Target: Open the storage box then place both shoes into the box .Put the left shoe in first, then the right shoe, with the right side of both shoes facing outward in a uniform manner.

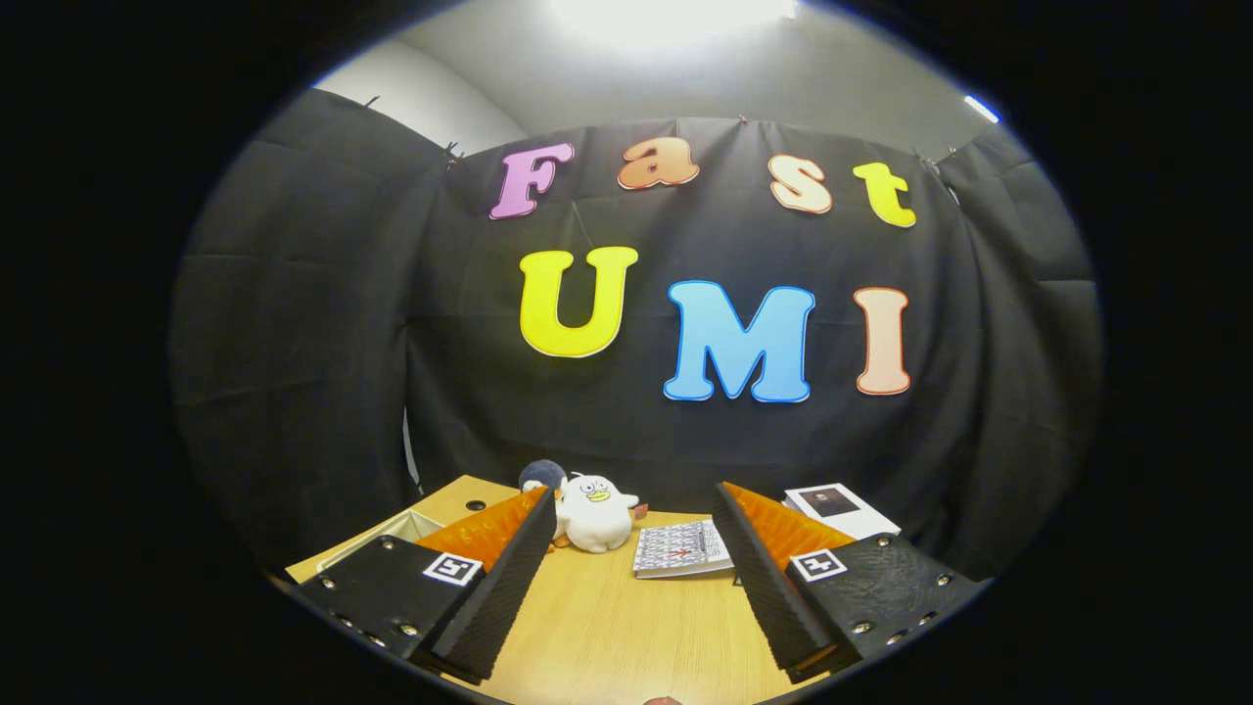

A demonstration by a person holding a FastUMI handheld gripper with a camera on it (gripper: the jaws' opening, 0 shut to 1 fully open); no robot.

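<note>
My gripper (634, 494) stands open above a wooden table (607, 627), its two fingers spread wide with only bare tabletop between them. Nothing is held. Each finger carries a square black-and-white marker near its base.
A white plush duck (595, 511) sits at the table's far edge, just beyond the left finger, with a dark round plush (541, 475) behind it. A patterned booklet (680, 548) lies between the fingers farther out. A white book (840, 507) rests behind the right finger. A shallow tray (406, 527) shows by the left finger.
</note>
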